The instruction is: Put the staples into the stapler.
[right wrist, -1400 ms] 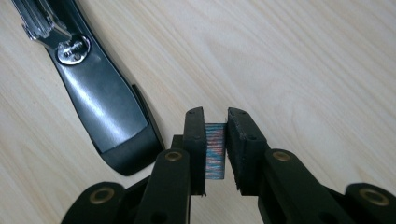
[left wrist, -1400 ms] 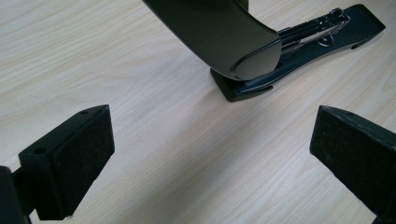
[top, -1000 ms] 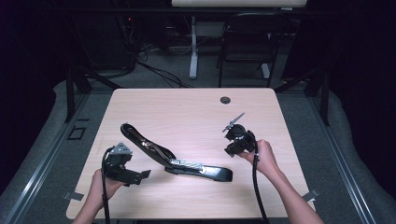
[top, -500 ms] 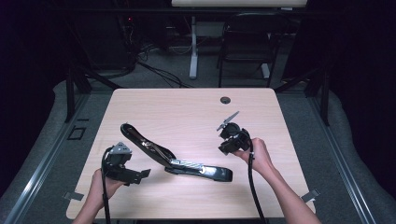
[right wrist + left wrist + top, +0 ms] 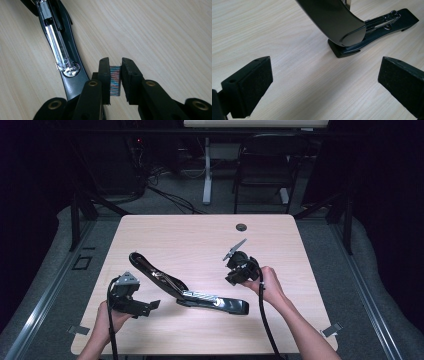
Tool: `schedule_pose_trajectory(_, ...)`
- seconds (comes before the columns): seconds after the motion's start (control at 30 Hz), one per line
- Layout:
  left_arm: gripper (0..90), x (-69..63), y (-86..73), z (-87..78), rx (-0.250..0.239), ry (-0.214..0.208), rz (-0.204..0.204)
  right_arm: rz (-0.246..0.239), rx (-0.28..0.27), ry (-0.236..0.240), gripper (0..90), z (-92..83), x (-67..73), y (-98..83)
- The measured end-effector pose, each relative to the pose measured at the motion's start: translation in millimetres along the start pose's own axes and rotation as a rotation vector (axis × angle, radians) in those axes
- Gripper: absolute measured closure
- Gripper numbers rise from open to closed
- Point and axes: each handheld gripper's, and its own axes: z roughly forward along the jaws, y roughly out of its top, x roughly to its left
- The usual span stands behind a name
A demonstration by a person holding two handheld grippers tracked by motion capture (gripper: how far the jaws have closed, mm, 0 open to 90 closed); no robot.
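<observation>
The right gripper (image 5: 115,75) is pinching a strip of staples (image 5: 115,80) just beside the opened stapler (image 5: 185,290), so it's needing a level approach into the channel, while the left gripper (image 5: 324,82) is waiting wide open nearby.

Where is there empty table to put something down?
The far half of the table is bare up to the small round hole. The near right corner is bare too. The middle is crowded: the open stapler lies between both grippers.
</observation>
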Motion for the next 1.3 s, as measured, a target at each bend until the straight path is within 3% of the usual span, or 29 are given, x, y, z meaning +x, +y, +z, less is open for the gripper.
schedule_pose_trajectory(0.07, 0.0, 0.2, -0.1, 0.2, 0.001, 0.002, 0.001, 0.010, -0.013, 0.004, 78.5, 1.0, 1.1, 0.4)
schedule_pose_trajectory(0.73, 0.0, 0.3, 0.2, 2.6, 0.008, -0.011, 0.001, -0.056, -0.011, 0.036, 78.5, 6.0, 12.5, 14.0)
schedule_pose_trajectory(1.3, 0.0, 0.1, 0.2, 3.7, 0.014, -0.010, 0.010, -0.095, -0.034, 0.091, 78.5, 12.5, 23.8, 22.2)
